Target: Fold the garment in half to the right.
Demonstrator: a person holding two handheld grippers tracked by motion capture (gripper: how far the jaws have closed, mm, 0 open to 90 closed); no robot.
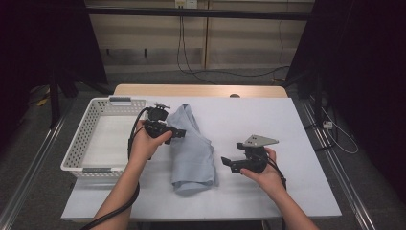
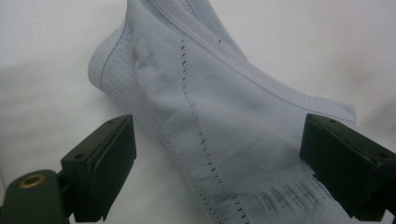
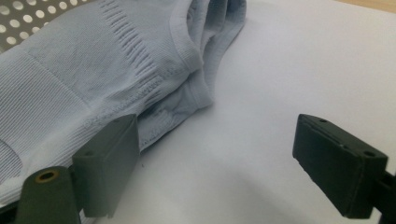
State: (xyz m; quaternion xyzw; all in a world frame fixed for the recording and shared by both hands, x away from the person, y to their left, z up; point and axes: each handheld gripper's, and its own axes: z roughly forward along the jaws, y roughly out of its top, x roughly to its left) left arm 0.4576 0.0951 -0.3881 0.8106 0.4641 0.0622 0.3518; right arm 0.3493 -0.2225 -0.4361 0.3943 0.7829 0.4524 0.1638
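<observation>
A light blue knitted garment (image 1: 191, 148) lies folded in a long strip on the white table (image 1: 268, 120), running from the back toward the front edge. My left gripper (image 1: 179, 133) hovers at the strip's left edge, near its far half. Its jaws stand open over the fabric (image 2: 224, 116) and the pads do not press on it. My right gripper (image 1: 225, 163) sits just right of the strip's near half, pointing at it. It is open too, with one finger (image 3: 112, 158) next to the hem of the garment (image 3: 93, 70) and bare table between the jaws.
A white perforated basket (image 1: 79, 139) stands at the table's left side, close behind my left hand; its wall (image 3: 18, 18) is seen beyond the garment. The table's wooden far edge (image 1: 201, 89) runs along the back. Cables lie on the floor beyond.
</observation>
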